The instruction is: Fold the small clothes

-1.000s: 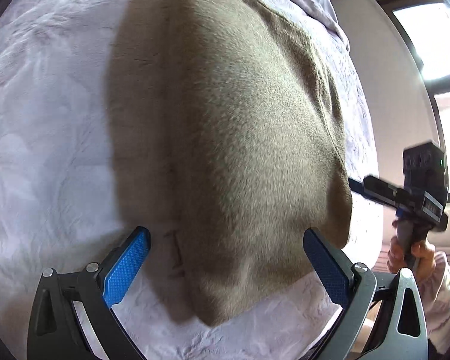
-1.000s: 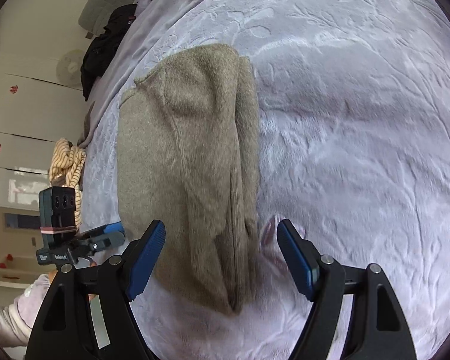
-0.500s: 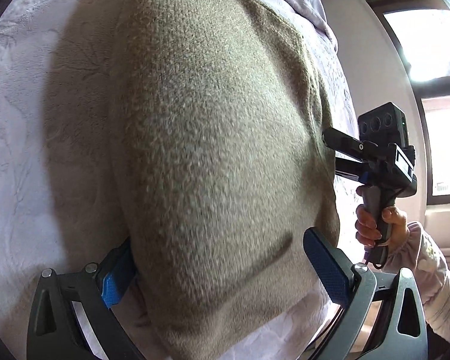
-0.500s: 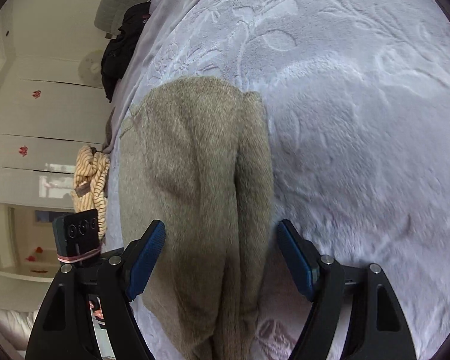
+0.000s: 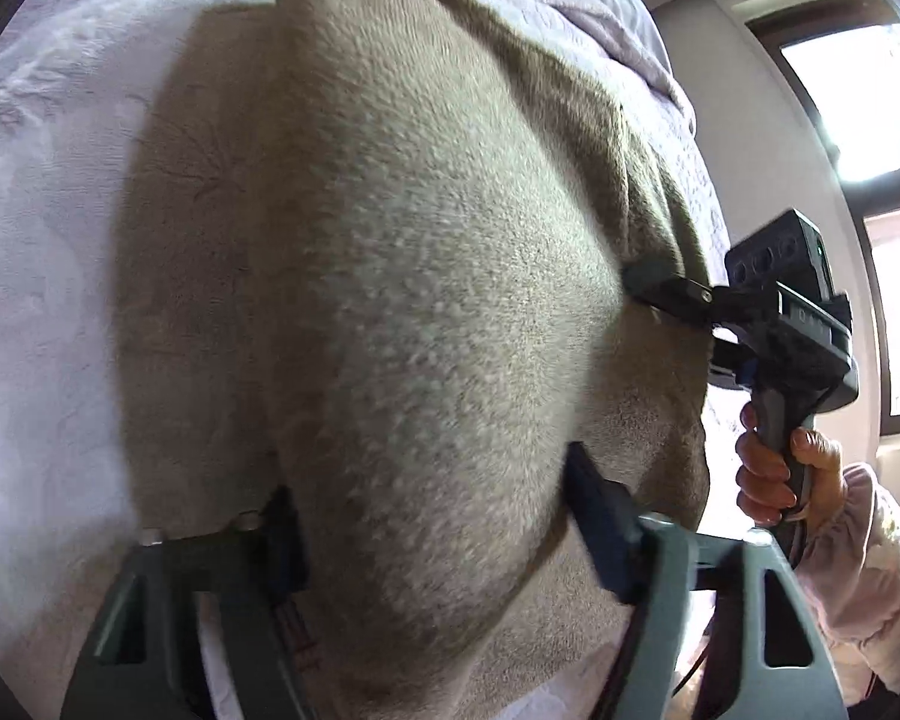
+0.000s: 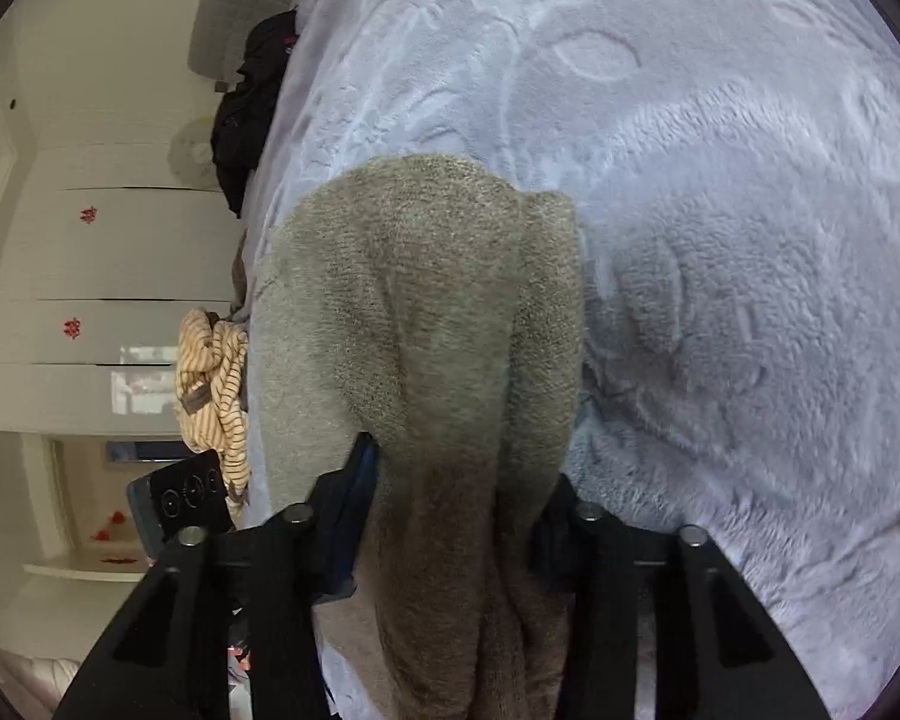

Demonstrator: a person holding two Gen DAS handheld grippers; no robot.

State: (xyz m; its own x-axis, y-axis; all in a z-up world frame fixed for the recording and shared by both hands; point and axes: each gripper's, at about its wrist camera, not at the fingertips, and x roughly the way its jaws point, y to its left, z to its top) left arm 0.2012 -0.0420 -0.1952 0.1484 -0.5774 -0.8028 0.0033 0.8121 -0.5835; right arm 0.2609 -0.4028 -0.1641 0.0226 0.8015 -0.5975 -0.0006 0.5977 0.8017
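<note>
Knit [image 5: 402, 300] flat on blanket [image 6: 750, 240], near hem bunched between both grippers. Left gripper [image 5: 432, 516] and right gripper [image 6: 450, 498] closing on fabric; firm pinch probably not yet reached. Soft, thick, light, limp. Pinch hem corners through all layers.

Bed cover: pale lilac plush blanket [image 6: 720, 240] with an embossed leaf pattern, spread wide.
Far edge: black bundle of clothing [image 6: 252, 108] lying on it.
Left edge: orange-and-cream striped garment [image 6: 213, 384], crumpled.
Wall: white cupboard doors [image 6: 90, 276] with small red stickers.
Other side: bright window [image 5: 858, 90] in a dark frame.
</note>
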